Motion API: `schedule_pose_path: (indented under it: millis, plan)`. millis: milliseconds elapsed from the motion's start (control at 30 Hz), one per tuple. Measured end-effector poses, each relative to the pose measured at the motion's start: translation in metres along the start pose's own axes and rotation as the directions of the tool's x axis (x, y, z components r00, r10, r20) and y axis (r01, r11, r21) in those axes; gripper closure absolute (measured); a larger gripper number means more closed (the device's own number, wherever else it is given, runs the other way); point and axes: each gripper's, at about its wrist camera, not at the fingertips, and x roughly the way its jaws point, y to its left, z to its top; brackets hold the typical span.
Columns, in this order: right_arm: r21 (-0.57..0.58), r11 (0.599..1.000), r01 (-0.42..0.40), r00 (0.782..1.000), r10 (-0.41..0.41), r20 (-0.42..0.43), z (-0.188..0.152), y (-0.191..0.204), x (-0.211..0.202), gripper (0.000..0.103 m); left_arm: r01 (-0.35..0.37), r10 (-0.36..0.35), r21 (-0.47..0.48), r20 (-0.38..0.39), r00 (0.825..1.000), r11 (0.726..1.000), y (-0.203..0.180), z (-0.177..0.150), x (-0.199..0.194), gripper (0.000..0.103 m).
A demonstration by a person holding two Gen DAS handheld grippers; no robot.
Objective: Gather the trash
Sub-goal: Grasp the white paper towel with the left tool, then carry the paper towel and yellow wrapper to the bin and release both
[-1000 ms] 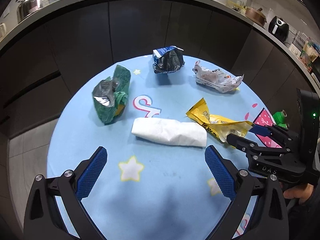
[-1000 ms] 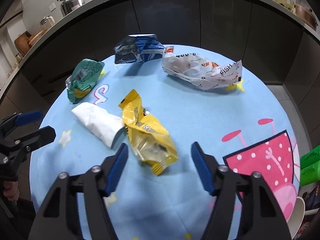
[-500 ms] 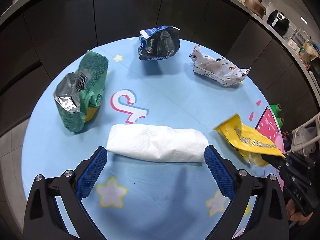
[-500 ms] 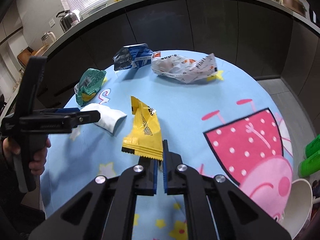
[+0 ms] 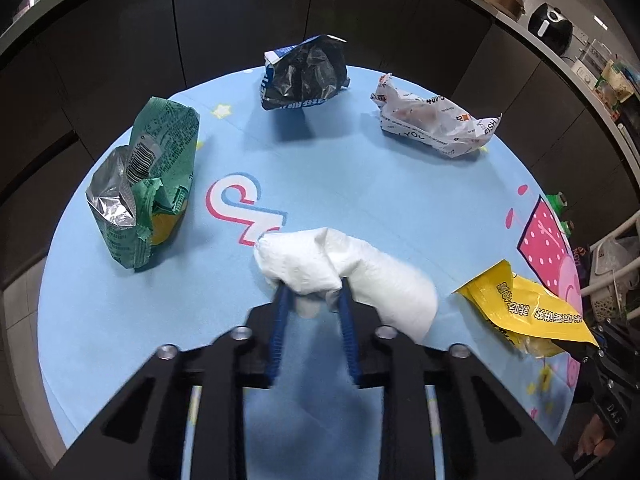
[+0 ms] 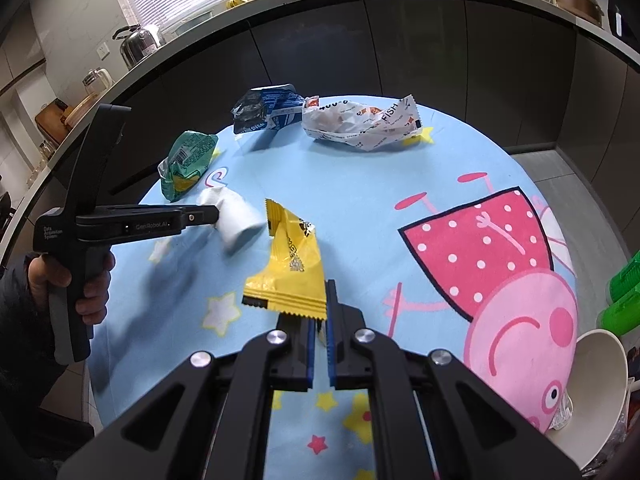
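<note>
My left gripper is shut on a white crumpled paper towel and holds it just above the round blue table; it also shows in the right wrist view. My right gripper is shut on a yellow snack wrapper and holds it above the table; the wrapper also shows in the left wrist view. On the table lie a green foil bag, a blue and black bag and a white printed wrapper.
Dark cabinets curve behind the table. A white bin holding trash stands at the table's right edge, next to green bottles. A hand holds the left gripper's handle at the left.
My left gripper has closed on the paper towel and bunched it up. My right gripper has closed on the yellow wrapper and lifted it off the table.
</note>
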Motion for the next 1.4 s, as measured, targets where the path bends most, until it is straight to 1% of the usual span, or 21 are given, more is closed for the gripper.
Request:
schedule_pose_path:
  millis: [33, 167, 367, 633, 900, 1200, 1400]
  plan:
    - [0.000, 1.000, -0.001, 1.000, 0.001, 0.003, 0.000, 0.001, -0.002, 0.097, 0.019, -0.019, -0.005, -0.001, 1.000, 1.000, 0.000, -0.001, -0.002, 0.095]
    - [-0.001, 1.000, -0.002, 1.000, 0.002, 0.017, -0.003, 0.002, -0.012, 0.097, 0.039, -0.039, 0.000, 0.021, 0.999, 0.999, -0.006, -0.006, -0.014, 0.099]
    - [0.005, 1.000, -0.005, 0.998, 0.005, 0.058, -0.006, 0.003, -0.034, 0.097, 0.070, -0.072, 0.035, 0.089, 0.993, 0.997, -0.030, -0.011, -0.051, 0.099]
    - [-0.011, 1.000, -0.003, 0.992, 0.004, 0.125, -0.013, 0.008, -0.073, 0.098, 0.091, -0.109, 0.108, 0.169, 0.980, 0.990, -0.067, -0.022, -0.097, 0.099]
    - [-0.001, 1.000, 0.016, 0.984, -0.015, 0.179, -0.023, 0.005, -0.101, 0.099, 0.106, -0.140, 0.169, 0.198, 0.970, 0.980, -0.099, -0.034, -0.122, 0.099]
    - [0.041, 0.999, 0.025, 0.969, -0.034, 0.244, -0.034, -0.012, -0.135, 0.100, 0.123, -0.171, 0.220, 0.215, 0.962, 0.968, -0.130, -0.039, -0.136, 0.099]
    - [0.059, 0.998, 0.037, 0.964, -0.051, 0.259, -0.039, -0.022, -0.148, 0.100, 0.140, -0.196, 0.244, 0.226, 0.954, 0.960, -0.146, -0.042, -0.144, 0.099]
